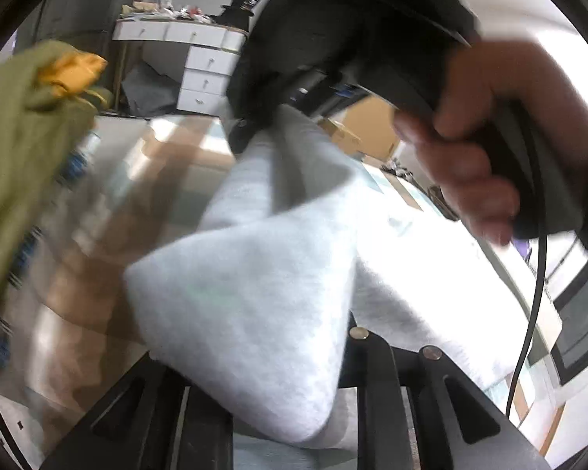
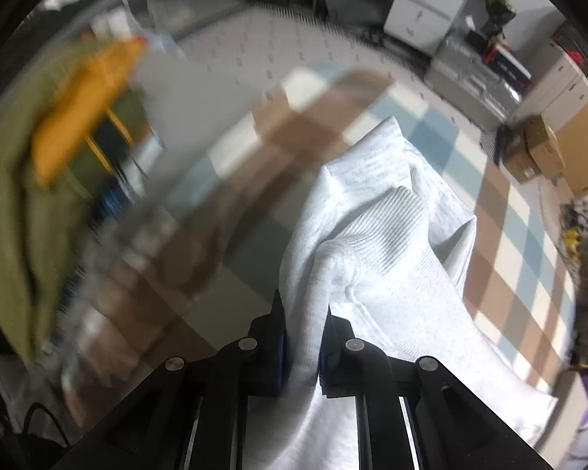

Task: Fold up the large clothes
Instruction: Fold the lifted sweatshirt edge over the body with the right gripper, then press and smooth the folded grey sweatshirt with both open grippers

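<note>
Fabric of the grey sweatshirt [image 2: 372,235] sits directly between the pads of the right gripper [image 2: 302,346]; the jaws are closed on a fold of it, near the ribbed hem or cuff. From this pinch the garment runs away to the far right, over the checked cover [image 2: 529,243] of the bed, so its long axis goes from near left to far right in the right wrist view.

In the left wrist view the left gripper [image 1: 294,399] is closed on another part of the same sweatshirt [image 1: 254,293]; the cloth hangs over the jaws and hides the tips. Beyond it the other hand [image 1: 490,149] holds the second tool above the cloth. Both grippers hold the garment, so neither is nearer.

To the left lies an olive and yellow garment [image 2: 27,196], close to the sweatshirt but not touching it. The cover to the far right looks free, so probably the fold can go that way. Further away stand white drawers [image 2: 423,4] and boxes [image 2: 537,149], well apart.
</note>
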A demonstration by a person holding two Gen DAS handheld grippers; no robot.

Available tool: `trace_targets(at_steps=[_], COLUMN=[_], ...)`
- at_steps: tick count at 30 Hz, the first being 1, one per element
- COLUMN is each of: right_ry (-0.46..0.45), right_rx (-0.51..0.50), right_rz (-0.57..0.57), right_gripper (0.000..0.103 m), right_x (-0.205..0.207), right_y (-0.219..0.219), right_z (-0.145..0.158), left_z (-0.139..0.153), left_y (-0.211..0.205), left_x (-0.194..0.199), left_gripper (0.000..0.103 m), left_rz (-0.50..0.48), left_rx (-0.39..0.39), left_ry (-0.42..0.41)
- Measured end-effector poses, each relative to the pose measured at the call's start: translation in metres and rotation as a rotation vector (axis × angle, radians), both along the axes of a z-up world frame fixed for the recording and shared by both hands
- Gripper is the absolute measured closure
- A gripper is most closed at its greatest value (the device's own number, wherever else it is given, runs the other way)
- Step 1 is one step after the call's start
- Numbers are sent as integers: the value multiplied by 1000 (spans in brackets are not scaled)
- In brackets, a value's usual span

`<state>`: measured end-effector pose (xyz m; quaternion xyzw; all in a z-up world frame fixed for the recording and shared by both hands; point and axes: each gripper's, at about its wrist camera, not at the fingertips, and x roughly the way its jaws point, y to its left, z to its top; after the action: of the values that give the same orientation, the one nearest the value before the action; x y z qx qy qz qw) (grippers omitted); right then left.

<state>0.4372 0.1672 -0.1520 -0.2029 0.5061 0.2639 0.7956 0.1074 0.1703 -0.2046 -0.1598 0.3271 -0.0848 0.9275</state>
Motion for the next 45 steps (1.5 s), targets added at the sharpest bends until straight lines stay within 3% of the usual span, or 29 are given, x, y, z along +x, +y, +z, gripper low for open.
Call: trace_targets(at_steps=[2,6,9,12,15,19,22,25,27,31,34,37,40,43,45], right_ry=[-17,-10,-41,-49,-56,9,93,130,104,12,-22,-85,-91,-104,-178], right_rx=[100,396,590,705,727,607,521,506,494,450,416,358,339,273,205], right_rz=[7,30,32,-32,-132,-308,-383,-370,-329,-279,-251,-212,-220,-244,-252], right_gripper=[92,92,92,92,92,92,92,92,90,88,87,87,84,72,69], right_x=[2,2,-7,-8,-11,-6,10,17,18,23,20,11,5,-7,-27], right_y=[7,-8,-61,-142,-224,-308,-336,-340,-333,-320,-320,-320,-325,-336,-345], right_z=[18,85,131,143,121,52,-10,-48,-59,-57,-59,-67,-66,-56,-39], left_z=[20,83,126,140,121,64,30,13,17,51,65,45,28,31,30], left_y=[11,13,-21,-88,-161,-251,-282,-291,-286,-262,-243,-225,-202,-201,-200], left_x=[-5,-22,-30,-31,-29,-14,-3,-6,-14,-34,-41,-19,9,13,21], left_gripper=[91,91,91,90,90,85,83,80,69,39,24,24,25,25,25], left_rz=[30,52,-21,-152,-323,-504,-590,-620,-653,-725,-620,-540,-650,-707,-742], left_rx=[76,247,350,492,572,730,717,733,709,475,383,294,71,2,-42], left_ry=[-38,-162,-253,-310,-320,-222,-125,-80,-71,-71,-119,-67,24,49,69])
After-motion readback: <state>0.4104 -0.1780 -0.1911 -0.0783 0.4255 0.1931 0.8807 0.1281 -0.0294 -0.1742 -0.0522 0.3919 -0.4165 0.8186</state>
